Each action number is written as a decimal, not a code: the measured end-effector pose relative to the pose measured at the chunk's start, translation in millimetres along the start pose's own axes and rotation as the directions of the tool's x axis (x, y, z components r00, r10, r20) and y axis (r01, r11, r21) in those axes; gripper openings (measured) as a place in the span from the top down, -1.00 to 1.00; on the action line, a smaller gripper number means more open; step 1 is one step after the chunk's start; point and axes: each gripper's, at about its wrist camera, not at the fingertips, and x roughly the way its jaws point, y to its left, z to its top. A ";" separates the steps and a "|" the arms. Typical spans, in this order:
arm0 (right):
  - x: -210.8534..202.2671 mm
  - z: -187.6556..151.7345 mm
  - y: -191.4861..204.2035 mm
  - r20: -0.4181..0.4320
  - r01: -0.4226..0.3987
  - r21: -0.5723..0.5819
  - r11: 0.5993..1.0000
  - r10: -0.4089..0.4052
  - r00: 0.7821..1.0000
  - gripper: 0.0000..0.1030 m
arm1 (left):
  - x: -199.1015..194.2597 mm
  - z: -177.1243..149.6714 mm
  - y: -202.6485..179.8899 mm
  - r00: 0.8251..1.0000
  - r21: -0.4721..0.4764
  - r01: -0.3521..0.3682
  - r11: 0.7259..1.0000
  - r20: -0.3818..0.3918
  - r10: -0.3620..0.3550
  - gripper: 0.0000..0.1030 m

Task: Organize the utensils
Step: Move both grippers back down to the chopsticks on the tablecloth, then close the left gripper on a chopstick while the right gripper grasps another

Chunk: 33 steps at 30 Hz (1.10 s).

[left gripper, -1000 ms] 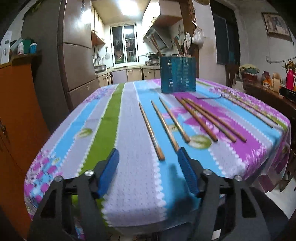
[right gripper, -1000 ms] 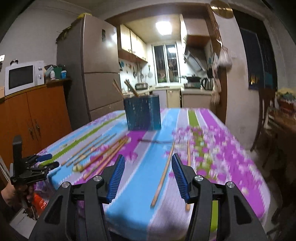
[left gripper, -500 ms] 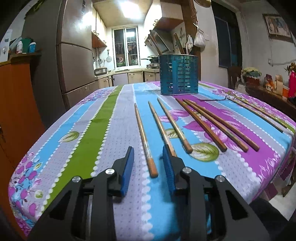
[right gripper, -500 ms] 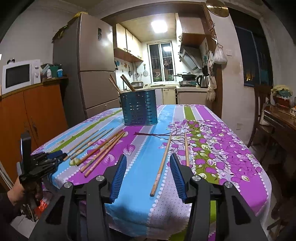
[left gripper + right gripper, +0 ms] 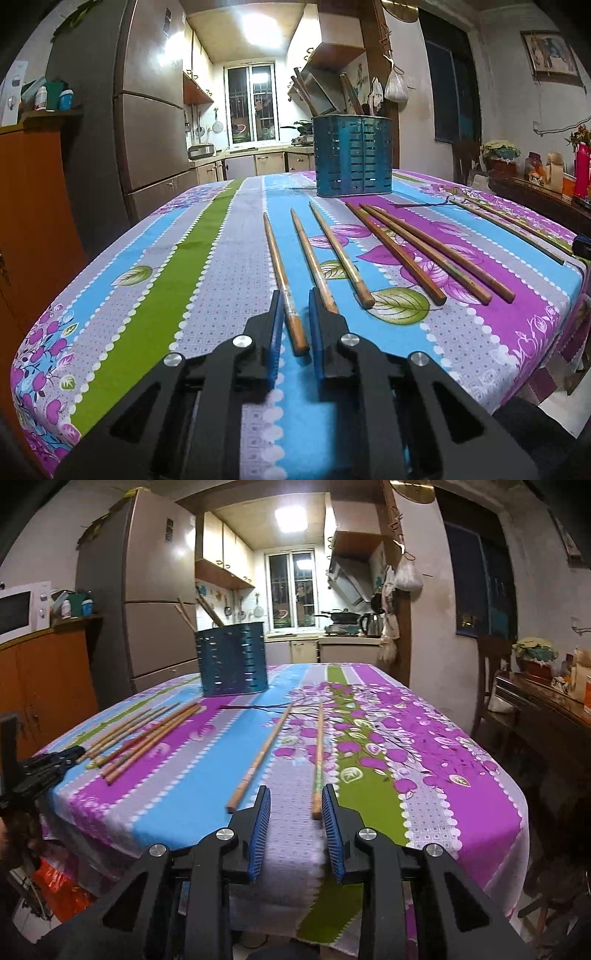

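left hand-held gripper (image 5: 296, 325): your jaws are closing around the butt end of the leftmost chopstick (image 5: 282, 275). The stick sits right between the blue pads, but I can't tell if they're actually pinching it yet, there still looks to be a sliver of gap on both sides.

just right of that gripper: second chopstick (image 5: 313, 258) runs under or against the right finger. Watch that, you could drag it along.

further right of it: four more sticks fanned out on the table (image 5: 207, 280), none of them touched.

straight ahead, far end: the blue slotted holder (image 5: 352, 155), standing upright, with a few utensils already sticking out of it. That's where I'd guess everything ends up.

right hand-held gripper (image 5: 295, 812): jaws also closing, but still clearly apart. The greenish chopstick (image 5: 318, 755) has its near end just inside the right pad; the other pad is nowhere near it.

just left of that gripper: a lighter chopstick (image 5: 258, 760), outside the jaws.

step in hand: double pick-up, one stick per hand, both grabs mid-squeeze. Early days for the whole job, I'd say.

next move: finish both squeezes, then lift slow and check only one stick comes up on each side. The right grab looks off-centre, so nudge over a touch before you clamp. Then carry them forward and drop them tip-down into the holder.
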 end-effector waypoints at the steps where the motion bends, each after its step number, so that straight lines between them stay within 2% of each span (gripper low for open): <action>1: 3.4 -1.3 -0.8 0.005 0.006 -0.007 1.000 -0.006 1.000 0.41 | 0.1 0.0 0.1 1.000 0.001 -0.001 1.000 0.001 0.001 0.76; 7: 24.6 -2.4 -9.9 0.019 0.015 0.004 1.000 -0.015 1.000 0.65 | 0.8 1.3 0.2 1.000 0.002 -0.005 1.000 0.000 0.005 0.76; 18: 31.1 -5.3 -11.4 0.039 0.019 -0.008 1.000 -0.018 0.999 0.67 | 2.2 0.5 -1.6 0.999 -0.011 -0.029 1.000 0.026 0.030 0.77; 21: 30.8 -5.3 -11.1 0.042 0.023 0.008 1.000 -0.023 0.999 0.85 | 1.4 0.8 -3.6 0.999 -0.011 -0.035 0.999 0.027 0.035 0.84; 27: 25.1 -0.9 -9.6 0.049 0.024 0.010 1.000 -0.024 0.999 0.85 | -2.3 0.7 -5.3 0.999 -0.017 -0.029 0.999 0.025 0.030 0.89; 33: -0.2 25.3 -2.4 0.089 0.034 -0.029 0.999 -0.031 0.996 0.85 | -19.4 15.7 -0.7 0.997 -0.025 -0.037 0.999 0.068 0.038 0.89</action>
